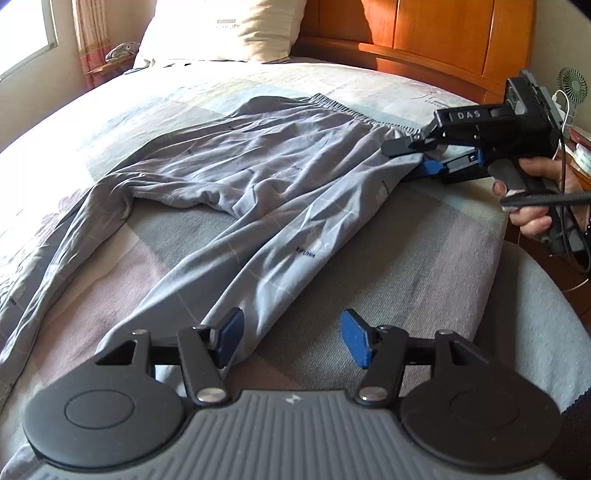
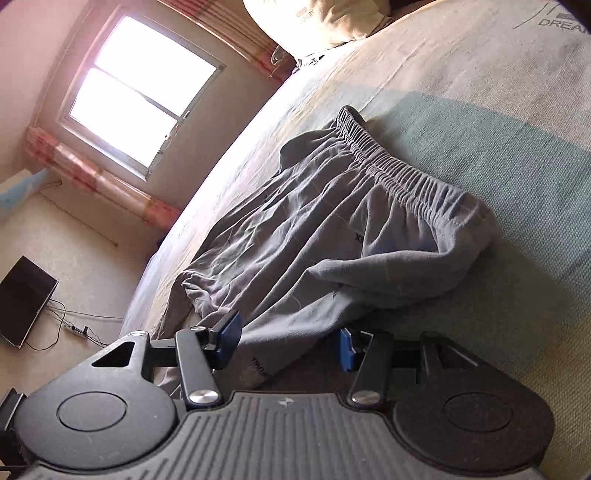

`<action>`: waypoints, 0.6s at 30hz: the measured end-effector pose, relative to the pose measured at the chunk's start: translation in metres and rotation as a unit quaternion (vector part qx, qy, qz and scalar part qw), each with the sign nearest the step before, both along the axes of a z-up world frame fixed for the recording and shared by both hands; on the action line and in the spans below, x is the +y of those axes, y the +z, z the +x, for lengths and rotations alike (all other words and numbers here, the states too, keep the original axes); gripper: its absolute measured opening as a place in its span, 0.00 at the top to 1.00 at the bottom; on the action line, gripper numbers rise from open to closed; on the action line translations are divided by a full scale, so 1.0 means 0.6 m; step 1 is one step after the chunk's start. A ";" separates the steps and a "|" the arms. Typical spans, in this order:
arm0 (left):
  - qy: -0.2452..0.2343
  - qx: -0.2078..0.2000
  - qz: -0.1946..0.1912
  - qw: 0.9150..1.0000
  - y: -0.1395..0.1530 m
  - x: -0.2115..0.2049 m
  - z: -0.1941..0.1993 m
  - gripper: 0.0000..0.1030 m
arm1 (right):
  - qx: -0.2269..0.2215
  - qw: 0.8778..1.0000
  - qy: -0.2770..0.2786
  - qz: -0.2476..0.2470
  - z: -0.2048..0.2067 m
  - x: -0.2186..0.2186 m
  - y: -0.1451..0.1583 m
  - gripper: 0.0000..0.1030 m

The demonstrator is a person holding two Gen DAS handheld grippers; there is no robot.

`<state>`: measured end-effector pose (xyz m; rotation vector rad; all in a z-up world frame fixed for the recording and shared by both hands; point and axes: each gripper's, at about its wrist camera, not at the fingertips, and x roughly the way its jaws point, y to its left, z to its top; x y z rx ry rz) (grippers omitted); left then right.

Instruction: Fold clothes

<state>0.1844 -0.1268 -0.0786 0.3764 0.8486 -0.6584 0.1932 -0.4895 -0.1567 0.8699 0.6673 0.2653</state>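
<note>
Trousers (image 1: 280, 177) flat on bed (image 1: 424, 251) | right gripper (image 1: 413, 155) straddling hip edge (jaws apart)

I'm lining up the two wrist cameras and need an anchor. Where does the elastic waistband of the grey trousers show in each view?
Left wrist view: the waistband runs along the trousers' far edge, upper centre-right, ending near the right hand-held gripper.
Right wrist view: the waistband runs diagonally from upper centre down to the right.
Shared landmark: the cream pillow, at the top of both pictures.
</note>
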 end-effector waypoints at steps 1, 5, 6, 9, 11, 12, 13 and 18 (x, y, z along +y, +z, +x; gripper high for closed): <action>0.004 -0.001 0.004 1.000 0.001 0.005 -0.005 0.41 | -0.007 1.000 -0.001 0.010 -0.005 -0.001 0.005 0.42; 0.016 0.003 0.001 1.000 0.001 0.016 -0.016 0.40 | -0.076 0.996 0.001 0.055 -0.046 -0.003 0.042 0.42; 0.019 0.004 0.000 1.000 0.001 0.019 -0.019 0.39 | -0.088 0.994 -0.001 0.059 -0.053 -0.003 0.047 0.41; 0.029 0.007 -0.003 1.000 0.000 0.028 -0.027 0.39 | -0.088 0.994 0.000 0.058 -0.056 0.000 0.046 0.36; 0.035 0.009 -0.004 0.999 0.000 0.034 -0.032 0.39 | -0.064 0.996 -0.003 0.059 -0.048 0.002 0.031 0.36; 0.038 0.009 -0.005 0.999 0.000 0.037 -0.035 0.39 | -0.049 0.997 -0.006 0.060 -0.046 0.000 0.022 0.36; 0.041 0.010 -0.006 0.999 0.000 0.039 -0.037 0.39 | -0.033 0.998 -0.010 0.056 -0.046 -0.001 0.012 0.36; 0.048 -0.009 -0.002 0.999 0.009 0.047 -0.040 0.39 | 0.002 1.000 -0.014 0.028 -0.052 -0.003 -0.006 0.41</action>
